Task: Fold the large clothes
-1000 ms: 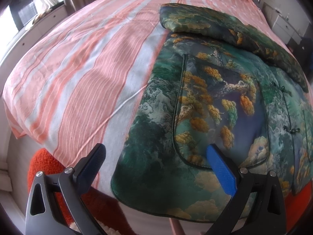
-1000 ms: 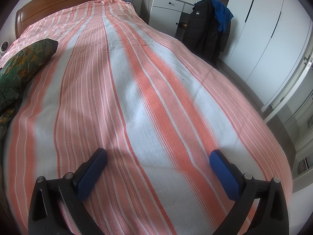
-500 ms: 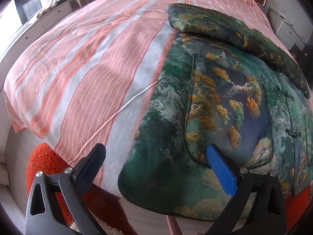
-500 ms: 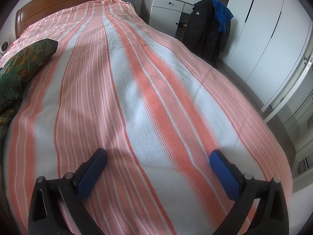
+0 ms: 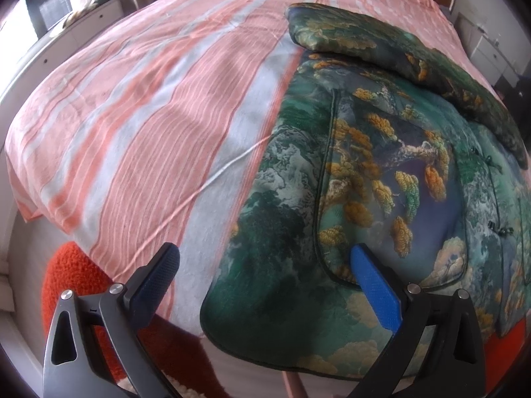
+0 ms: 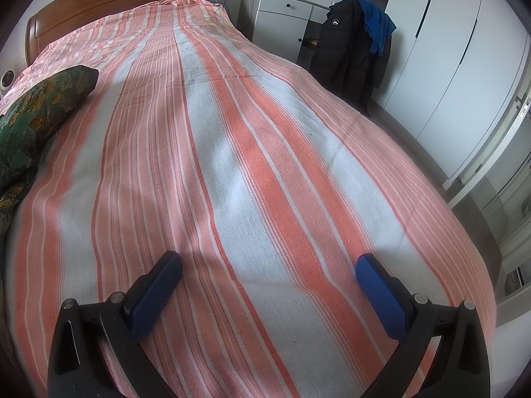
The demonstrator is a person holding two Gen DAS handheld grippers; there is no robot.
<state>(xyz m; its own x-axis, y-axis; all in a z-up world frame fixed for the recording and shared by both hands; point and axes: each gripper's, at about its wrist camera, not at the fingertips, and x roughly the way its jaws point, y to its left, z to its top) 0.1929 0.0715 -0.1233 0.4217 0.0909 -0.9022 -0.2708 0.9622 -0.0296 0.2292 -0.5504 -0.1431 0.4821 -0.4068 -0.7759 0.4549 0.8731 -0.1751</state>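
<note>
The green patterned jacket (image 5: 381, 179) lies spread on the right half of the left wrist view, on the bed's pink-striped sheet (image 5: 159, 106), its hem hanging over the bed edge at the bottom and one sleeve (image 5: 398, 53) folded across its top (small dark knot buttons show at the right). The left tongs (image 5: 265, 262) are spread wide, holding nothing, over the jacket's lower left corner. The right tongs (image 6: 268, 265) are also spread and empty above bare sheet (image 6: 249, 152), with only the sleeve (image 6: 43, 106) showing at the left edge of that frame.
</note>
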